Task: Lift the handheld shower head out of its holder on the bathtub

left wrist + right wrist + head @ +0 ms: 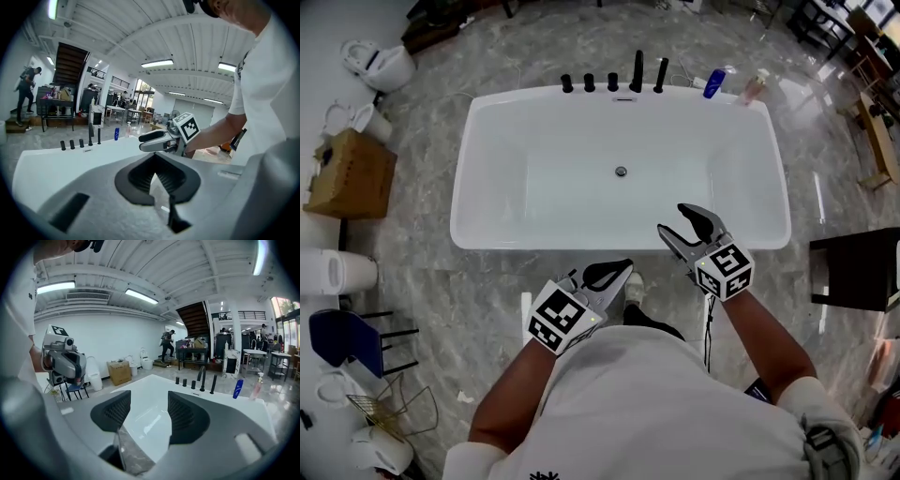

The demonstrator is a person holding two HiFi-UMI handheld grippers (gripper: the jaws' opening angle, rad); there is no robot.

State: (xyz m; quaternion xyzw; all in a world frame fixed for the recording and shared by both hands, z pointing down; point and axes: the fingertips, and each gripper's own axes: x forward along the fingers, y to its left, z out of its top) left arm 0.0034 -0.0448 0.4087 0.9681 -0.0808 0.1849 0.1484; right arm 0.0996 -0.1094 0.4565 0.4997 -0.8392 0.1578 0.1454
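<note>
1. Handheld shower head (660,75): slim black wand, standing near upright in its holder on the far rim of the bathtub (487,239). It is the last on the right in a row of black fittings, just beside the taller curved spout (637,70). Not yet lifted.
2. Bearing: the wand lies ahead of both grippers, across the whole open basin. In the right gripper view it shows up and right of the jaws.
3. Right gripper (672,218): jaws wide apart with nothing between them. It is poised over the near rim and is the nearer of the two to the wand, judged the natural one for the reach.
4. Left gripper (619,270): jaws drawn together at the tips, nothing held. It sits further back, over the floor and close to the person's body.
5. Long axis: vertical. The pull is judged to run upward along the wand, with the jaws closing across the shaft from its sides.
6. Edges and room:
   - The basin between gripper and wand is unobstructed.
   - The spout crowds the wand's left side, so approach from the right or front looks freer.
   - A blue bottle (714,82) and a pink bottle (753,87) stand on the rim further right, apart from the wand.
   - No hose can be made out.
</note>
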